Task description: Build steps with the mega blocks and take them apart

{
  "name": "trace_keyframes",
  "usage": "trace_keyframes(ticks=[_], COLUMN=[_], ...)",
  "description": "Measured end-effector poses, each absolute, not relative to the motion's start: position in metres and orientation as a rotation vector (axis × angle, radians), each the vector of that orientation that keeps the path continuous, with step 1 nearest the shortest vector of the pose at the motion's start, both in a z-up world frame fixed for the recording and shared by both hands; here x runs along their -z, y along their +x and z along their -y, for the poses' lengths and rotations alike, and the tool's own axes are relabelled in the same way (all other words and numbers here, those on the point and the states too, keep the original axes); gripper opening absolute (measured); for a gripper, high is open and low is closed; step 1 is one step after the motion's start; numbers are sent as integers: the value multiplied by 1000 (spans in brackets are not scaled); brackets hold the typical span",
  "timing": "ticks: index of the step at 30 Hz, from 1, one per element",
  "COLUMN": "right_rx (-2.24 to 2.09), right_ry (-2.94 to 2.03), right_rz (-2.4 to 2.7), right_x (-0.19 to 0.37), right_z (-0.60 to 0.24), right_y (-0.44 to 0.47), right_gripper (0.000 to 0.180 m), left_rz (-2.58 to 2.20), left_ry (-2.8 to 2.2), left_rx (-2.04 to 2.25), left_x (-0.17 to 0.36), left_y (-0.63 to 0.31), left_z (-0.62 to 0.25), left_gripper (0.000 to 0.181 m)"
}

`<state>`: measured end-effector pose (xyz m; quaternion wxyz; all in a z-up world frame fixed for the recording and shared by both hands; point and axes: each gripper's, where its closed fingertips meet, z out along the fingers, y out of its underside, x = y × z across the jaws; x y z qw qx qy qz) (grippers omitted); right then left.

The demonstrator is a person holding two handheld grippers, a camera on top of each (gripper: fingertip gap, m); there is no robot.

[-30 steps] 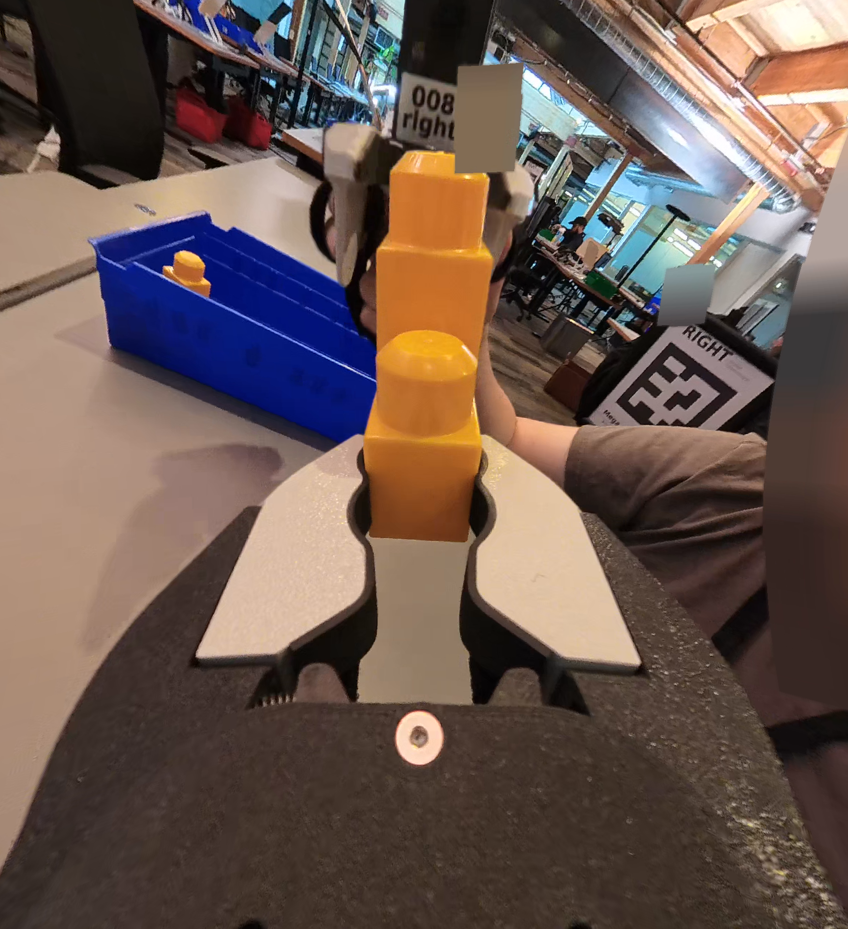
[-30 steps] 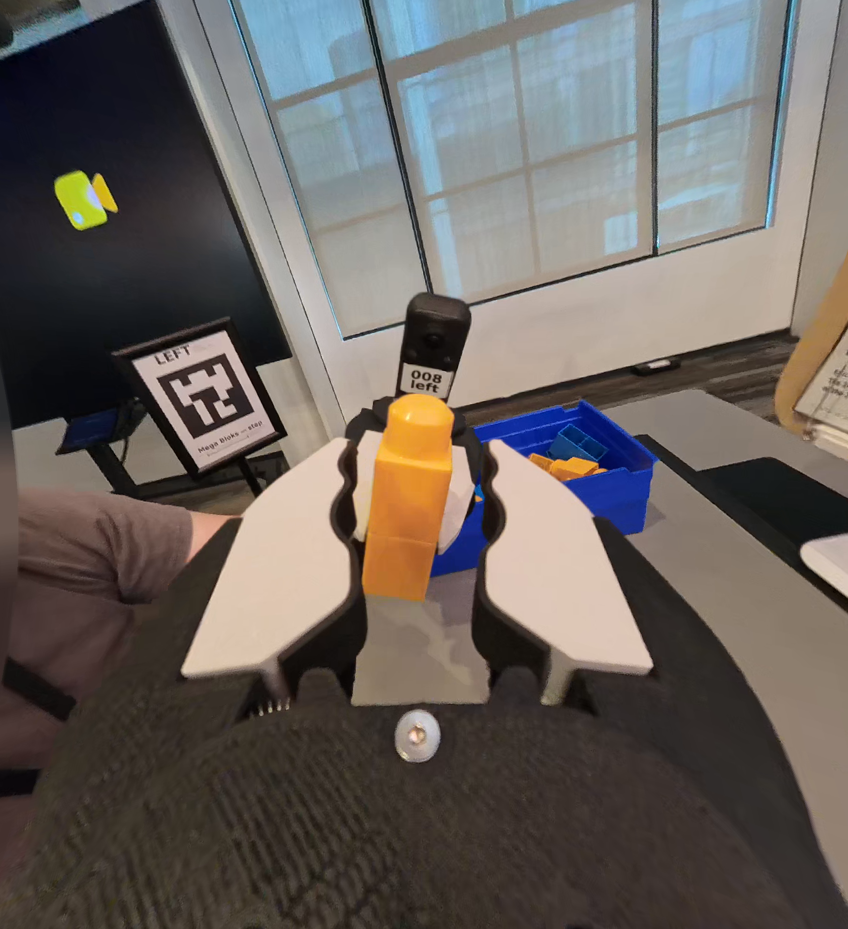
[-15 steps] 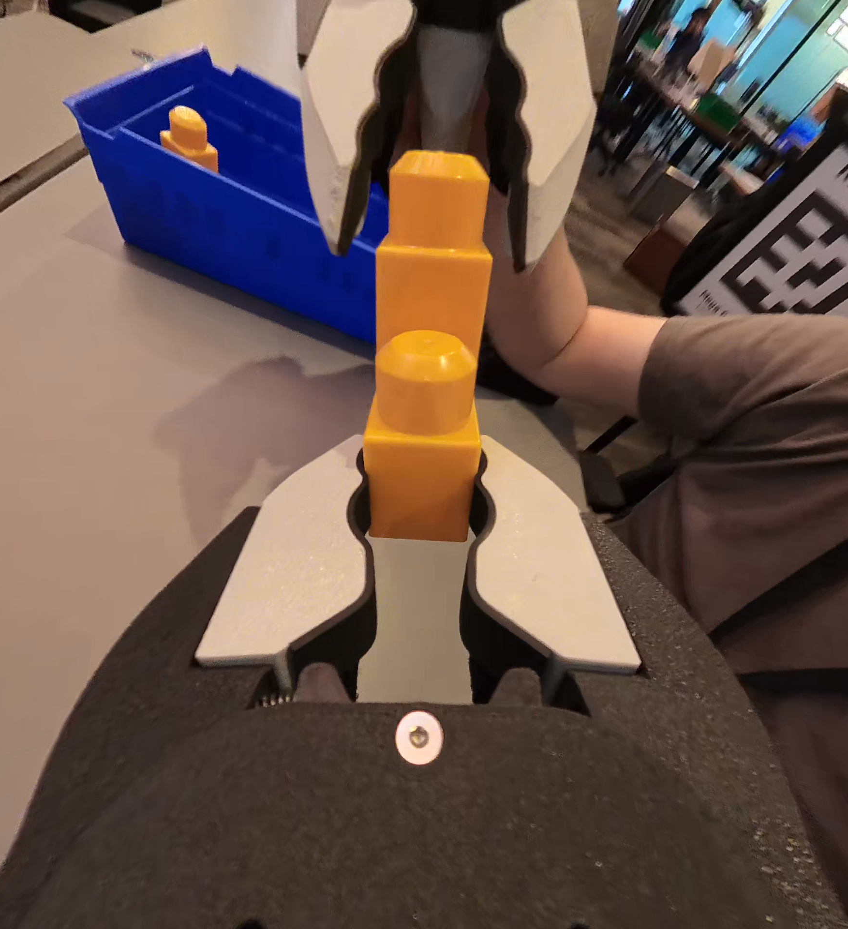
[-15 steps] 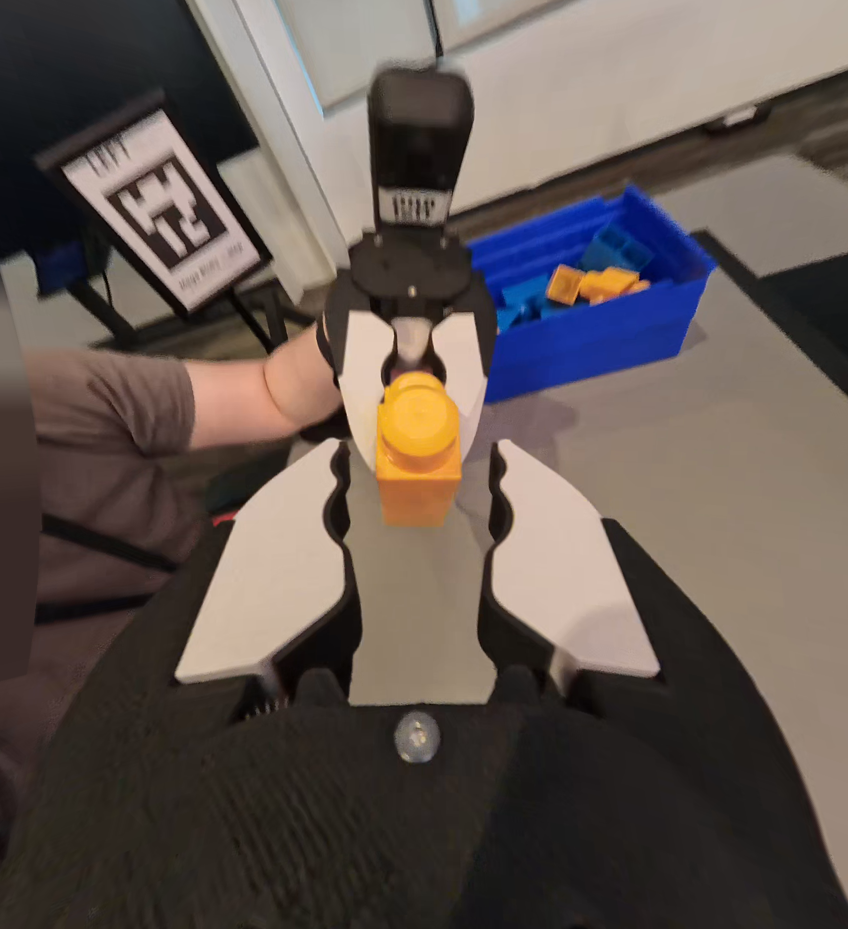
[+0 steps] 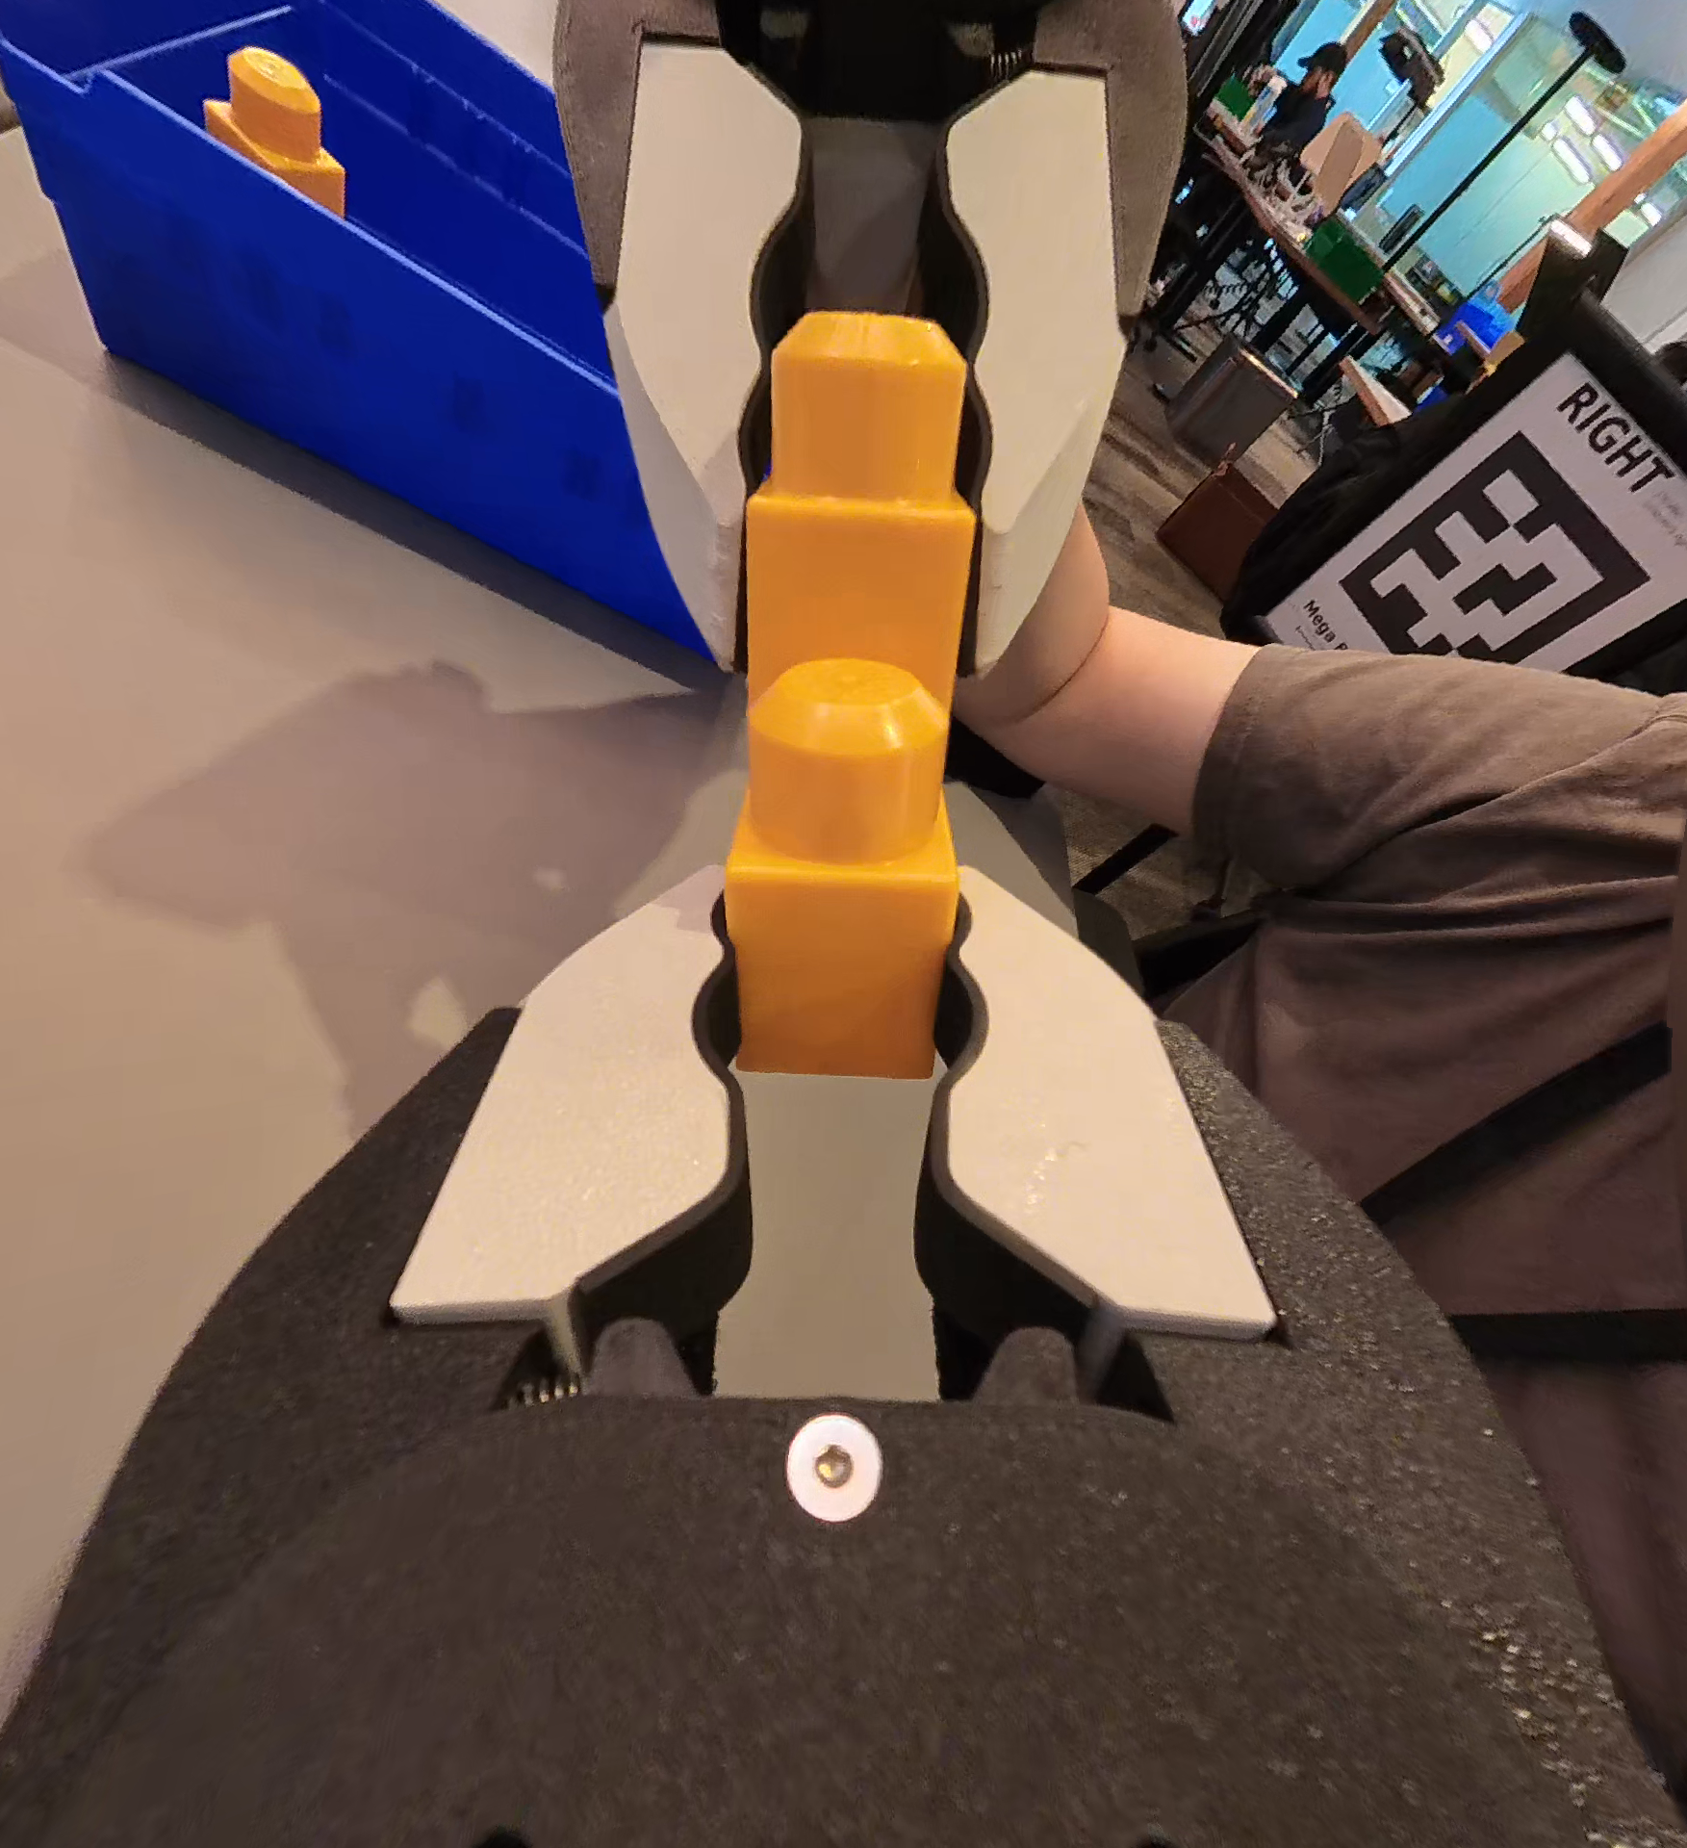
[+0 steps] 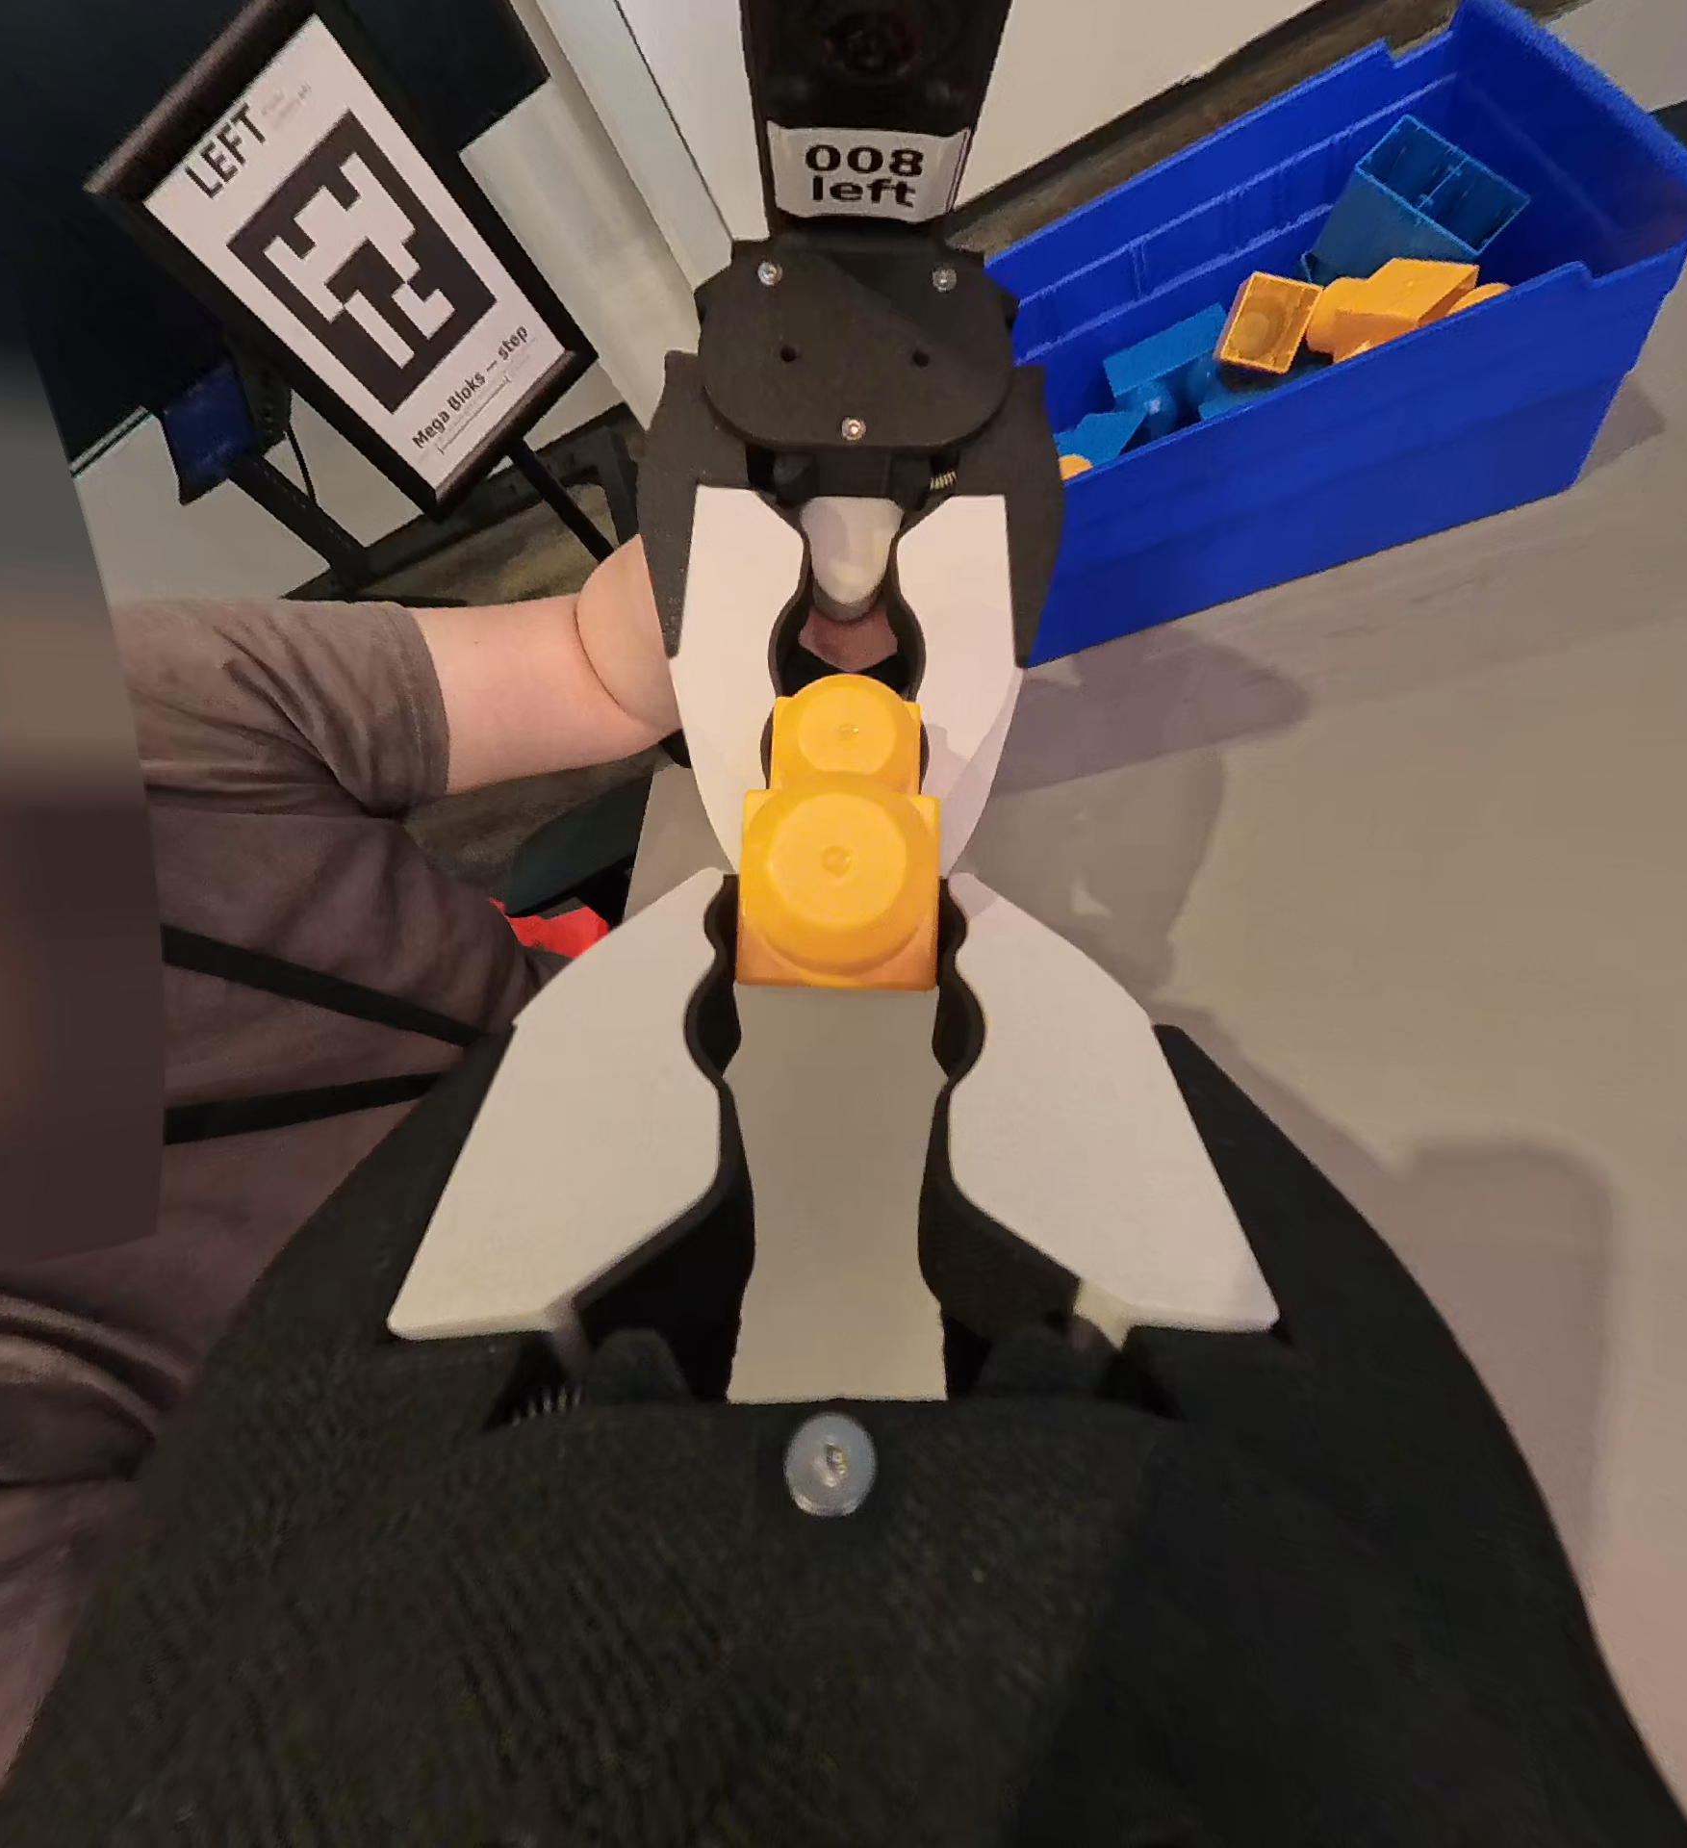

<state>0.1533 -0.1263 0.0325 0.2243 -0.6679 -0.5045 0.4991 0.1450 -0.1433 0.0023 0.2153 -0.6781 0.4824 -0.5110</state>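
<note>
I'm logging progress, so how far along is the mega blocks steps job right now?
Done: a two-level orange step is formed. In hand: the left gripper clamps the low block, the right gripper the tall column. Left: spare blocks sit in the blue bin; building or dismantling, I cannot tell.

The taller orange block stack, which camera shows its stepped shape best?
The left wrist view: the taller orange stack appears side-on, rising a step behind the lower orange block. The right wrist view looks down on the studs, hiding the height difference.
</note>
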Motion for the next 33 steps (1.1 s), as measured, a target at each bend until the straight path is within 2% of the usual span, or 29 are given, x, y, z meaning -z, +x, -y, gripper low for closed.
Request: trace_keyframes(ticks=[15, 21, 22, 23, 25, 27, 29, 33], right_rx=[-1289, -1127, -1084, -1030, -941, -852, -707, -240], right_ry=[-1867, -1888, -1884, -1881, -1863, -1846, -1835, -1962], right_rz=[1448, 1551, 1566, 1569, 1571, 1525, 1412, 997], right_x=[-31, -19, -18, -18, -24, -39, -61, -79], right_z=[133, 134, 133, 131, 128, 123, 111, 69], right_y=[160, 166, 166, 167, 175, 194, 232, 371], right_gripper=[42, 37, 37, 37, 37, 37, 37, 37], left_rz=[-1450, -1482, -1488, -1492, -1497, -1478, -1466, -1442], left_ry=[-1806, -1796, -1795, -1796, -1800, -1783, -1766, -1764], left_rx=[1276, 1188, 1177, 1166, 1078, 990, 999, 1019], left_x=[4, 8, 8, 7, 6, 2, -6, -12], left_y=[148, 146, 147, 147, 144, 136, 129, 121], left_z=[147, 145, 146, 147, 142, 134, 133, 131], left_gripper=[36, 37, 48, 67, 83, 91, 88, 82])
